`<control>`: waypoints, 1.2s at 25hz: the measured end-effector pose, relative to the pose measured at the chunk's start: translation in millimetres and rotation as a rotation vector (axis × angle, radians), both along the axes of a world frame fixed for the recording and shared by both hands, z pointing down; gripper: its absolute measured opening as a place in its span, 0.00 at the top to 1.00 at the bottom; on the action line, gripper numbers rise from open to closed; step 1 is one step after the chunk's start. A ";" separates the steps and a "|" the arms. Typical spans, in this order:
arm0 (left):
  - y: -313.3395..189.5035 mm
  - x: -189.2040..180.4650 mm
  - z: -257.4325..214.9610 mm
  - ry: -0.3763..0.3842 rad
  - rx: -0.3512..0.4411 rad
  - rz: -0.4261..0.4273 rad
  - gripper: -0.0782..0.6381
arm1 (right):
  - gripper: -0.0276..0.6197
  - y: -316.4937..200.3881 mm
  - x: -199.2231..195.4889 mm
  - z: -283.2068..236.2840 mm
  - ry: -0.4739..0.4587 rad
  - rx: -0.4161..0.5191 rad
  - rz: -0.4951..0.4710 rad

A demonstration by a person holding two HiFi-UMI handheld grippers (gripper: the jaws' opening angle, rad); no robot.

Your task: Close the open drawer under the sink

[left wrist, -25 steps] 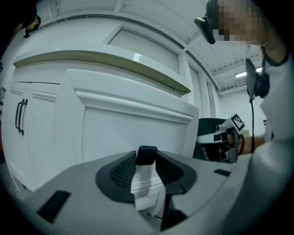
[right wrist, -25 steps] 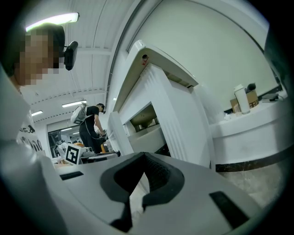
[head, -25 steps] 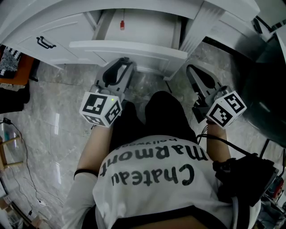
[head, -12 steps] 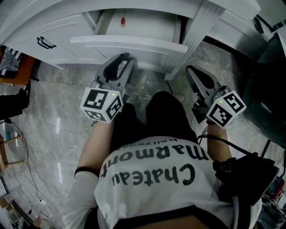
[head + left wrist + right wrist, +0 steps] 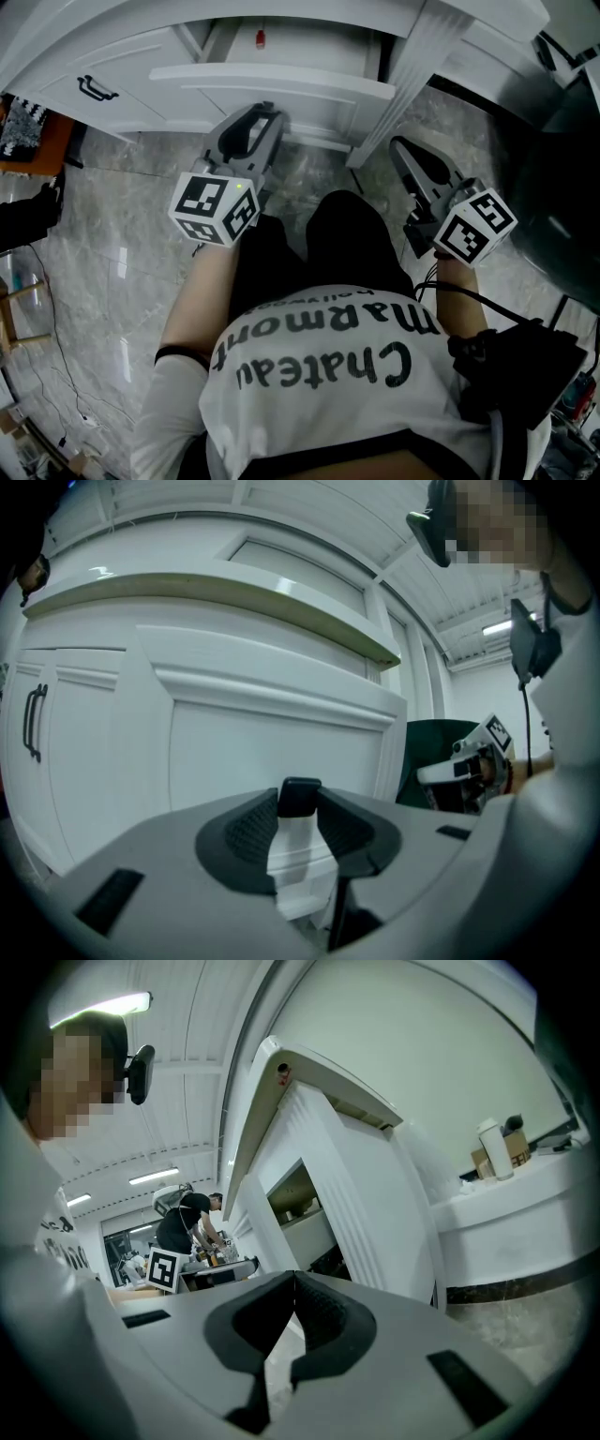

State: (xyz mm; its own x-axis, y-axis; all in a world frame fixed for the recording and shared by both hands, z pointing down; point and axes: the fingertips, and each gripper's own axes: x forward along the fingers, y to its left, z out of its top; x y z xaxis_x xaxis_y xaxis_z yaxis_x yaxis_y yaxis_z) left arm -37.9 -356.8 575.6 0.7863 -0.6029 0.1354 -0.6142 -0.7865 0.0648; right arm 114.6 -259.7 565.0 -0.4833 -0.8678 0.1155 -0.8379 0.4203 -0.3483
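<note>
Left gripper (image 5: 267, 112), clamped on the black handle (image 5: 300, 797), has pushed the drawer (image 5: 272, 82) farther in. Right gripper (image 5: 402, 146) hangs closed, empty, at right.

Left gripper (image 5: 265, 117) clamps a black handle (image 5: 300, 797); right gripper (image 5: 293, 1281) fingers meet.

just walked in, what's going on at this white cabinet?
A person faces the white cabinet with a gripper in each hand. The left gripper is at the front of the open drawer, its fingers closed on what looks like the drawer's small black handle. The drawer sticks out of the cabinet and is not yet shut. The right gripper is off to the side, fingers together, empty and touching nothing.
</note>
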 end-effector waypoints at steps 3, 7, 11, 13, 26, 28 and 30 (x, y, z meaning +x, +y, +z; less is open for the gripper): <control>-1.0 1.1 -0.4 0.002 0.004 0.000 0.71 | 0.94 0.3 -4.9 -2.4 0.016 0.007 -0.014; -2.3 2.0 -0.4 0.009 0.012 -0.006 0.71 | 0.94 0.6 -4.2 -2.4 0.025 0.005 -0.014; -11.4 6.9 -1.7 0.007 -0.004 -0.004 0.71 | 0.94 -0.3 -0.9 -0.3 0.020 0.000 -0.008; -15.6 9.9 -2.8 0.006 -0.011 -0.007 0.71 | 0.94 -0.4 -0.6 0.4 0.017 -0.002 -0.008; -36.8 17.6 -2.6 0.032 -0.012 -0.009 0.71 | 0.94 0.2 2.8 4.1 0.018 -0.014 0.023; -41.2 18.4 -2.2 0.035 -0.015 -0.011 0.71 | 0.94 0.1 3.2 3.4 0.019 -0.012 0.030; -45.1 19.0 -2.0 0.046 -0.015 -0.016 0.71 | 0.94 -0.1 2.9 2.3 0.022 -0.008 0.033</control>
